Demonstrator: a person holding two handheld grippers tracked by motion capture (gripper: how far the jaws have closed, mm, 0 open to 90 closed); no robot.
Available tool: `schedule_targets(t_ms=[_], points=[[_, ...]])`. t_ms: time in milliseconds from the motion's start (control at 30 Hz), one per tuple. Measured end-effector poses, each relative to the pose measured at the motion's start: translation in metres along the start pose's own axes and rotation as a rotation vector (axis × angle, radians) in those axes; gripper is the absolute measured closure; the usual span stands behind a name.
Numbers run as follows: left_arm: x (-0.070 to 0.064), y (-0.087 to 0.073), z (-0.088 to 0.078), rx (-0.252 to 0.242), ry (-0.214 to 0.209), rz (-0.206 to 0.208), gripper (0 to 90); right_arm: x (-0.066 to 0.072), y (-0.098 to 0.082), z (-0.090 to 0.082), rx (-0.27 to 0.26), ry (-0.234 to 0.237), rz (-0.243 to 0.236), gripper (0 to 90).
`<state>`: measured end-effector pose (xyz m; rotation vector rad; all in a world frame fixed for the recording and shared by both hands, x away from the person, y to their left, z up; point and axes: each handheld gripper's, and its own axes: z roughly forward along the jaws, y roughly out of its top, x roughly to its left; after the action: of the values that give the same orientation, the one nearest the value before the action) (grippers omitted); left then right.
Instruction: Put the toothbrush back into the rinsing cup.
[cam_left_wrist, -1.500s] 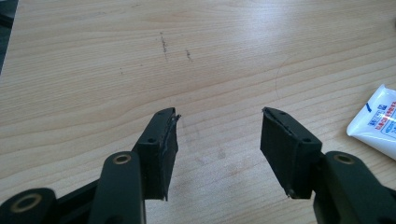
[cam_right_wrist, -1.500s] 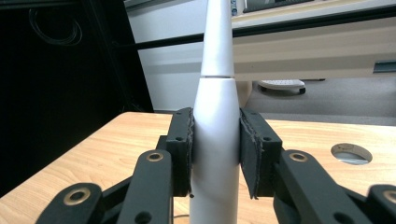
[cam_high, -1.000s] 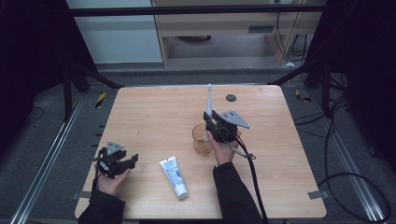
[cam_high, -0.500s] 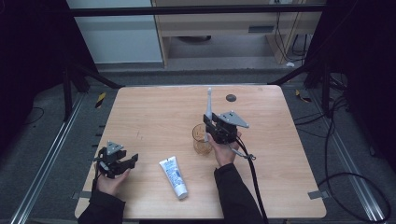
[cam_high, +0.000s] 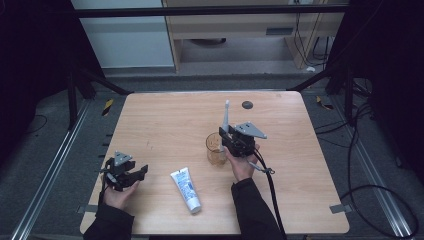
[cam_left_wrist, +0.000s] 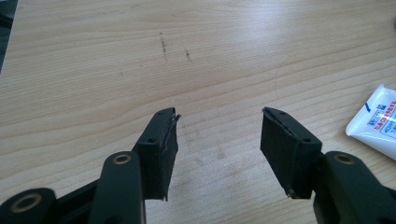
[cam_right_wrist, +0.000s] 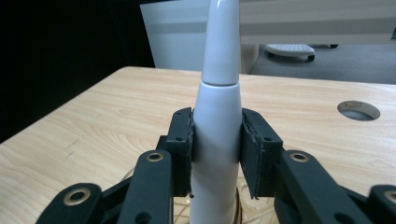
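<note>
Right gripper clamped on the white, tapered plastic body of an electric toothbrush, both pads flat against its widest part, brush standing upright. Lower end of the brush sitting inside a clear amber plastic cup, near the middle of the light wooden table, just left of the right hand.

Left gripper resting low at the near left corner, jaws spread wide with nothing between them, bare wood beneath. White squeezable toothpaste tube with blue print lying flat between the two forearms, apart from cup and brush alike.

Risks, as a judgement:
- Smooth, tapering handle: liable to slide up or down through the pads if the squeeze eases.
- Light cup, unsupported by the other gripper: likely to tip or skid if the brush is tilted or pushed sideways against its rim.
- Tall, top-heavy brush: on release, apt to lean over and take the cup with it.
- Round dark hole in the tabletop at the far edge: a trap for anything rolling that way.
</note>
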<state>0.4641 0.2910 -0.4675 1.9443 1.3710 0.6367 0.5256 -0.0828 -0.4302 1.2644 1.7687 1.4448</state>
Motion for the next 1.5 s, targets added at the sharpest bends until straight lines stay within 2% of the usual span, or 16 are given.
schedule_targets(t_ms=[567,1067,1400,1500], points=[[-0.0002,-0.0001,-0.0001,-0.001,-0.001,0.001,45.3,-0.0003,-0.0051,0.0022,0.061,0.010,-0.034,66.9],[-0.0011,-0.0007,0.0010,0.000,-0.003,0.009,44.2,-0.0017,-0.0023,-0.0044,0.055,0.016,-0.033,63.1],[-0.0008,-0.0008,0.0010,-0.002,-0.004,0.011,43.8,-0.0027,-0.0055,-0.0028,0.072,0.016,-0.036,62.9],[-0.0018,-0.0009,0.0003,-0.013,-0.006,0.026,43.8,-0.0039,-0.0038,-0.0075,0.060,0.025,-0.032,61.9]])
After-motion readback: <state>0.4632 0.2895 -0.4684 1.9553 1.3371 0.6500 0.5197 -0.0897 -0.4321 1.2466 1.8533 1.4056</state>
